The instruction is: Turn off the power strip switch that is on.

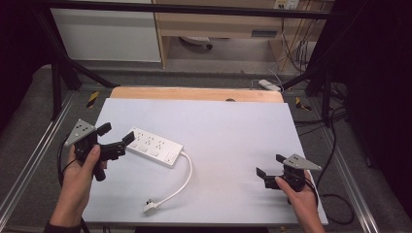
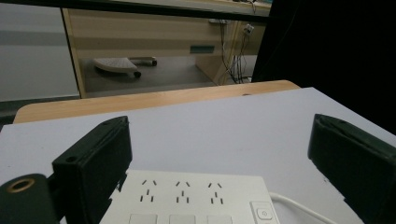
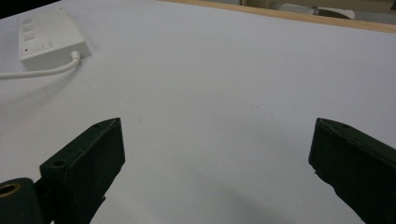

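While the left gripper (image 1: 116, 137) holds its jaws spread wide, the white power strip (image 1: 152, 146) lies flat on the surface (image 1: 233, 126), its near end just between and below them. Well apart, the right gripper (image 1: 268, 165) hovers with jaws apart around nothing.

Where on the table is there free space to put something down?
The widest bare patch of the pale grey table top lies between the white power strip and the right tool, reaching to the far wooden edge. The left side is crowded: the left tool, the strip, its white cord and plug.
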Demonstrator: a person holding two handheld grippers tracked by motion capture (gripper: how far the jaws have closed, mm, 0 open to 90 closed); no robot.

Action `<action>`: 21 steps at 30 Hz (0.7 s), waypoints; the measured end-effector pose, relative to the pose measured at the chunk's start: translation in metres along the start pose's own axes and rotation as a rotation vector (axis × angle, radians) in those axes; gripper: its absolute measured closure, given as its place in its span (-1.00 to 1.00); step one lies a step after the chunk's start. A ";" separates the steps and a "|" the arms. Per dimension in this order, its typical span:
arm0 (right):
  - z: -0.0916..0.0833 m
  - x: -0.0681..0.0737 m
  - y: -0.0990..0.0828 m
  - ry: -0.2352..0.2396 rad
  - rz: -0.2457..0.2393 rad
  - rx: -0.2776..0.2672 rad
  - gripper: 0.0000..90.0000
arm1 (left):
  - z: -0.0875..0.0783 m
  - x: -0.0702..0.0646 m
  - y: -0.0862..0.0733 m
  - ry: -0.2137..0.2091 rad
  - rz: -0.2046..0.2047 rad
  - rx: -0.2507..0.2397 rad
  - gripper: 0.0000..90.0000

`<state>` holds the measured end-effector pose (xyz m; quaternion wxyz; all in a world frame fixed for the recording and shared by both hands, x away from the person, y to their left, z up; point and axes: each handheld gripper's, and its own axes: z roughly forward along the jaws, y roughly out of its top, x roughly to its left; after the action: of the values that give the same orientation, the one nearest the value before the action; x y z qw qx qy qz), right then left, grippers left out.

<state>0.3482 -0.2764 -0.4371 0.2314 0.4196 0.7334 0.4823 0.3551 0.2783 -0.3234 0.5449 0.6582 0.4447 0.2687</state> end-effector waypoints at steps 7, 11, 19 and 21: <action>0.000 0.000 0.000 -0.002 -0.002 0.002 -0.91 | -0.013 -0.001 0.001 0.014 0.016 -0.009 -0.86; 0.000 -0.001 0.000 -0.003 0.000 -0.001 -0.91 | -0.019 0.001 -0.004 0.020 0.029 -0.010 -0.86; 0.001 -0.002 -0.001 -0.004 0.005 0.004 -0.91 | -0.028 0.008 -0.017 0.023 0.034 -0.015 -0.86; 0.001 -0.002 -0.001 -0.004 0.007 0.004 -0.91 | -0.030 0.011 -0.020 0.018 0.030 -0.017 -0.86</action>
<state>0.3495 -0.2780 -0.4382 0.2304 0.4235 0.7325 0.4807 0.3288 0.3024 -0.3357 0.5423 0.6578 0.4372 0.2864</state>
